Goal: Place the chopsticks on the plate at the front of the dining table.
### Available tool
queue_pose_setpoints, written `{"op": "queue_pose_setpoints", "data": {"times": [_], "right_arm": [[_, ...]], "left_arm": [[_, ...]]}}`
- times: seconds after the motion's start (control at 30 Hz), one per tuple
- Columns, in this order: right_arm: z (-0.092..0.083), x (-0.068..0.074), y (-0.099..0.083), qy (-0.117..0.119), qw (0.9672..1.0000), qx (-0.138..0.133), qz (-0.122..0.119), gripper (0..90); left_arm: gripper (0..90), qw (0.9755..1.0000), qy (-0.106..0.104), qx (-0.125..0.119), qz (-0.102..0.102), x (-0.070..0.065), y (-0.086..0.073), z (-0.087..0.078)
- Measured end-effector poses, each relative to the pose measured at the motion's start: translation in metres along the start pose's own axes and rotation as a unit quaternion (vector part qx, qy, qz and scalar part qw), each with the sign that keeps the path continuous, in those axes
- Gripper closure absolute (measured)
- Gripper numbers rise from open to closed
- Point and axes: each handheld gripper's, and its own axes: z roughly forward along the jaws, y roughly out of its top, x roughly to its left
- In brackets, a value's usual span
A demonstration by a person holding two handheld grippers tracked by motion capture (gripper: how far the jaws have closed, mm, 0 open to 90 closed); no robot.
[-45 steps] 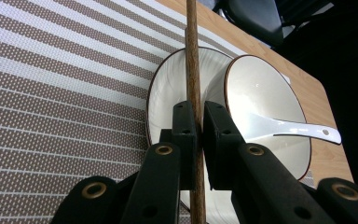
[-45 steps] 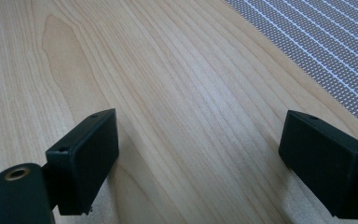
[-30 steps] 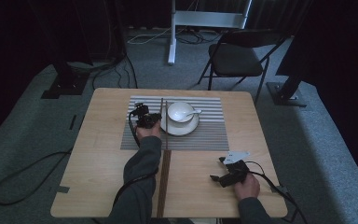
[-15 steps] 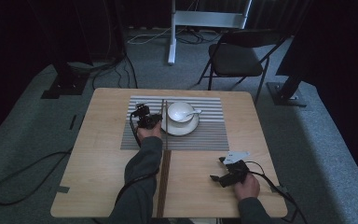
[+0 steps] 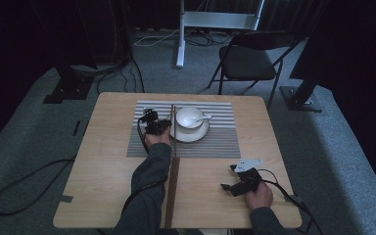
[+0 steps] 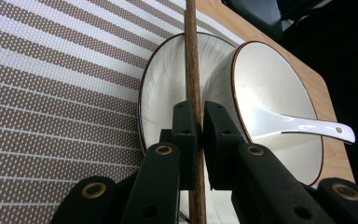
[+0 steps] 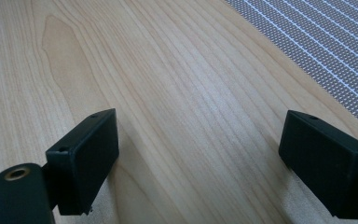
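Left gripper (image 6: 195, 135) clamped on the chopsticks (image 6: 192, 70), right one just sitting wide open.

From my seat, the left jaws are pinched tight around the dark wooden sticks, right at the left edge of the saucer (image 5: 197, 135) on the striped placemat (image 5: 215, 142), far middle of the table (image 5: 98, 161). White bowl (image 6: 279, 116) has a spoon (image 6: 307, 126) resting in it. My right gripper (image 7: 205, 163) hovers low over bare wood at the near right, holding nothing.

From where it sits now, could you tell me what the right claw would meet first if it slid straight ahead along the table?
Bare wooden table lies ahead of the open right claw; the striped placemat edge sits ahead and to one side, so it would probably come first, though the distance is unclear.
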Motion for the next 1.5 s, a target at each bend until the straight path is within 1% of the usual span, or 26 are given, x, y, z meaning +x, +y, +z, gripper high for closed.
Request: {"op": "queue_pose_setpoints", "data": {"times": [0.4, 0.6, 0.93, 1.13, 1.27, 1.5], "right_arm": [[0.0, 0.0, 0.0, 0.0, 1.0, 0.0, 0.0, 11.3], [0.0, 0.0, 0.0, 0.0, 1.0, 0.0, 0.0, 11.3], [0.0, 0.0, 0.0, 0.0, 1.0, 0.0, 0.0, 11.3], [0.0, 0.0, 0.0, 0.0, 1.0, 0.0, 0.0, 11.3], [0.0, 0.0, 0.0, 0.0, 1.0, 0.0, 0.0, 11.3], [0.0, 0.0, 0.0, 0.0, 1.0, 0.0, 0.0, 11.3]], "left_arm": [[84.1, 1.0, 0.002, 0.002, -0.005, 0.003, 0.0, 0.003], [84.1, 0.9999, -0.001, 0.002, -0.014, 0.004, -0.001, 0.005], [84.1, 0.9996, 0.0, -0.004, -0.028, 0.004, -0.001, 0.009], [84.1, 0.9994, 0.001, -0.004, -0.035, 0.006, -0.002, 0.012], [84.1, 0.9994, -0.003, -0.002, -0.035, 0.007, -0.003, 0.015], [84.1, 0.9994, -0.004, 0.0, -0.034, 0.008, -0.003, 0.018]]}}
